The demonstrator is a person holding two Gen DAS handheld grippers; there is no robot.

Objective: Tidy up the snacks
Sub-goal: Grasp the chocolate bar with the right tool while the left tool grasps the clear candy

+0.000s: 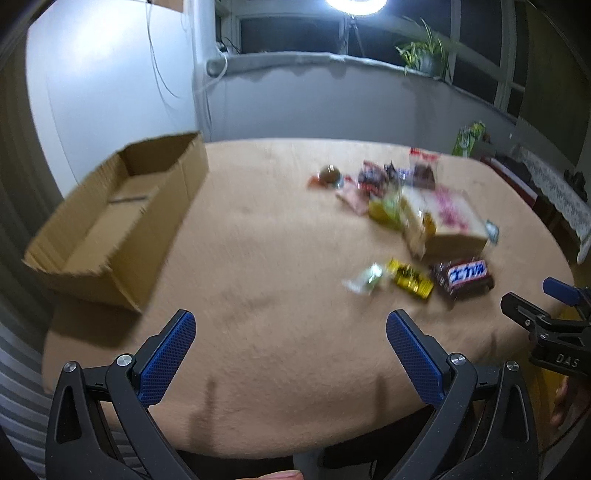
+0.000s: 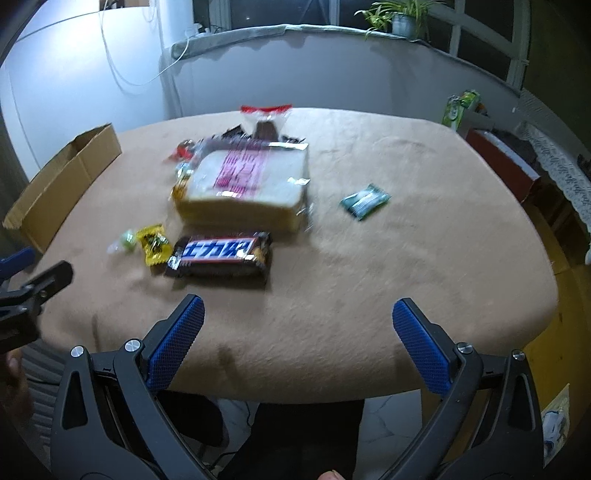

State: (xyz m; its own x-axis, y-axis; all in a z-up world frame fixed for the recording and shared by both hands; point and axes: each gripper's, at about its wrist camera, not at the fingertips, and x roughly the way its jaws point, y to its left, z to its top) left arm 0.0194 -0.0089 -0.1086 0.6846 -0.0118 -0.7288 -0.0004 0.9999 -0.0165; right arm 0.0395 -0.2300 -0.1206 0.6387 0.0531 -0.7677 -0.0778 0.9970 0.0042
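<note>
Snacks lie on a tan-covered table (image 1: 258, 258). A brown Snickers bar (image 1: 461, 277) (image 2: 221, 256), a yellow candy (image 1: 410, 282) (image 2: 153, 243) and a pale green candy (image 1: 365, 280) (image 2: 123, 242) lie nearest. A bagged bread loaf (image 1: 443, 218) (image 2: 245, 184) lies behind them, with several small wrapped snacks (image 1: 369, 177) beyond it. A green packet (image 2: 365, 201) lies to the loaf's right. An open cardboard box (image 1: 110, 218) (image 2: 55, 184) stands at the table's left. My left gripper (image 1: 291, 349) is open and empty above the table's near edge. My right gripper (image 2: 298, 338) is open and empty, near the Snickers bar.
A windowsill with a potted plant (image 2: 395, 14) runs behind the table. A green carton (image 2: 460, 107) and a red cabinet (image 2: 506, 162) stand at the right. The right gripper shows at the right edge of the left wrist view (image 1: 546, 321).
</note>
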